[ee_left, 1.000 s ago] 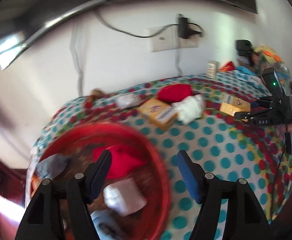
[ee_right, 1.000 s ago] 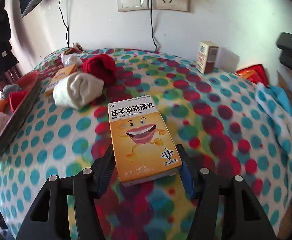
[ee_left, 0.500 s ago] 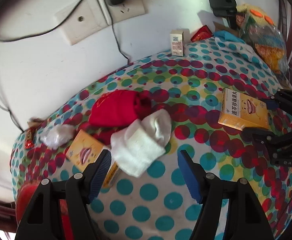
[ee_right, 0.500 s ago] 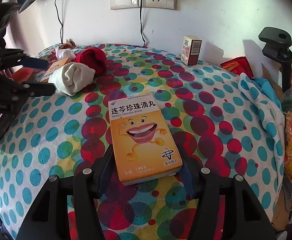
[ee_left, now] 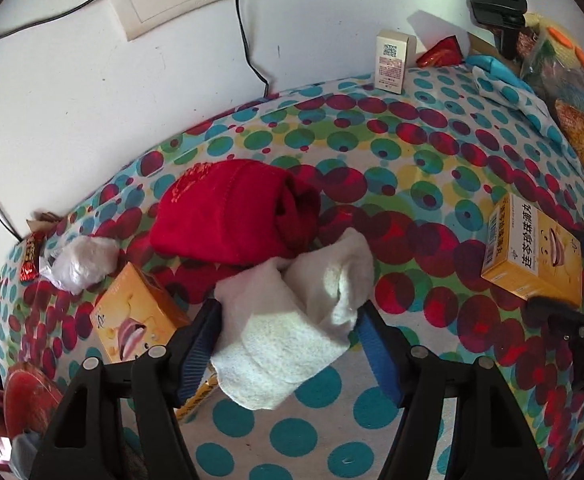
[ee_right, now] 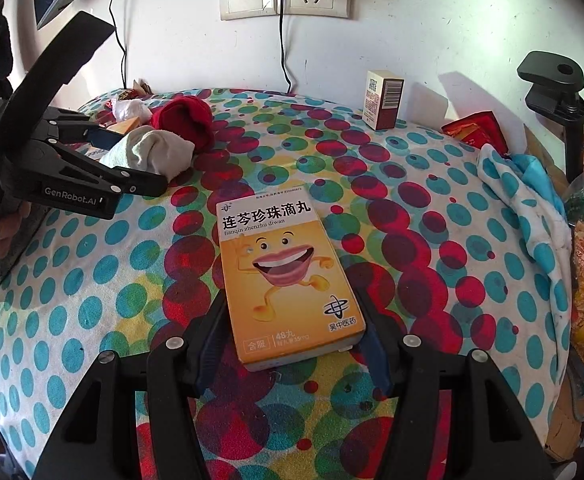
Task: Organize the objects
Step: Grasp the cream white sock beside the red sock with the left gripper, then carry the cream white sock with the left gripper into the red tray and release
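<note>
Left gripper (ee_left: 288,334) swung off the red basin (ee_left: 28,396) w/ jaws just closing round the white sock (ee_left: 292,328), pads touching it. Right gripper (ee_right: 292,336) clamps the orange box (ee_right: 288,280) flat on the cloth. Red sock (ee_left: 232,212), 2nd box (ee_left: 136,320), wrappers left — roughly halfway.

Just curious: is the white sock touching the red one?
Touching. The left wrist view shows the white sock overlapping the red sock's near edge, no cloth visible between them.
</note>
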Demonstrator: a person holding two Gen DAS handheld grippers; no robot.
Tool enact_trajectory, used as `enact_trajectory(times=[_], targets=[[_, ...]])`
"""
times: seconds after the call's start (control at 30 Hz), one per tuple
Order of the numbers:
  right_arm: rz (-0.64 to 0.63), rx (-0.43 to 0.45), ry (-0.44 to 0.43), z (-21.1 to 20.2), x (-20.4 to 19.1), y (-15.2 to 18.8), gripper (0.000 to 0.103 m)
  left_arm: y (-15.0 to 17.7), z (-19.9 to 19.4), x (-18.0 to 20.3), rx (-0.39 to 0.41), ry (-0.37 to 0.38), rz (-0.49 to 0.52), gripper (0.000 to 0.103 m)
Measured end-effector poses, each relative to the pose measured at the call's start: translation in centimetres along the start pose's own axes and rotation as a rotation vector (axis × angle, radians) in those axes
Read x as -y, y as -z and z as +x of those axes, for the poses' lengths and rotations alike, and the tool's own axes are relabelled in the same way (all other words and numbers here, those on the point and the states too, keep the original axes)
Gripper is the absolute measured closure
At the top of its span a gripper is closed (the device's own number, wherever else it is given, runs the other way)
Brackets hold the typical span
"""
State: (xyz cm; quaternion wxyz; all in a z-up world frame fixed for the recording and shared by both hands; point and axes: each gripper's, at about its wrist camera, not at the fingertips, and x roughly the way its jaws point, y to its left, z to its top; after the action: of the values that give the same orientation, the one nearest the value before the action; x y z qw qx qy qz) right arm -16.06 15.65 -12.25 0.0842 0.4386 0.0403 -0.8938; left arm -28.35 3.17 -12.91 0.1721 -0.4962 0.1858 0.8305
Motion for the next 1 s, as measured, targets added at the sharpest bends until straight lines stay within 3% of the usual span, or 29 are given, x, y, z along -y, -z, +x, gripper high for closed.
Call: enact_trajectory(times=[0.03,0.13,0.27,0.67,1.0], targets=[[0.0,0.0,0.0,0.0,0.0,0.0,0.046,0.1,-0.2,0.1,0.004,0.004,-0.013,0.052],[-0.001,0.0,0.002,0.0,0.0,0.1,0.046,0.6,-0.8,0.5,0.008,-0.011,-0.026,0.058],[0.001,0.0,-0.001,0.0,0.0,0.1,0.046,1.3,-1.7,0.9,-0.008,-0.001,-0.052,0.059],[0.001,0.0,0.0,-0.1,0.0,0.2,0.046,4.5,-6.2,2.4,0.045,-0.034,-0.125,0.058],[0.007,0.0,0.006,-0.2,0.0,0.2,0.046,7.1,-8.5,3.5,0.07,-0.064,-0.125,0.057]])
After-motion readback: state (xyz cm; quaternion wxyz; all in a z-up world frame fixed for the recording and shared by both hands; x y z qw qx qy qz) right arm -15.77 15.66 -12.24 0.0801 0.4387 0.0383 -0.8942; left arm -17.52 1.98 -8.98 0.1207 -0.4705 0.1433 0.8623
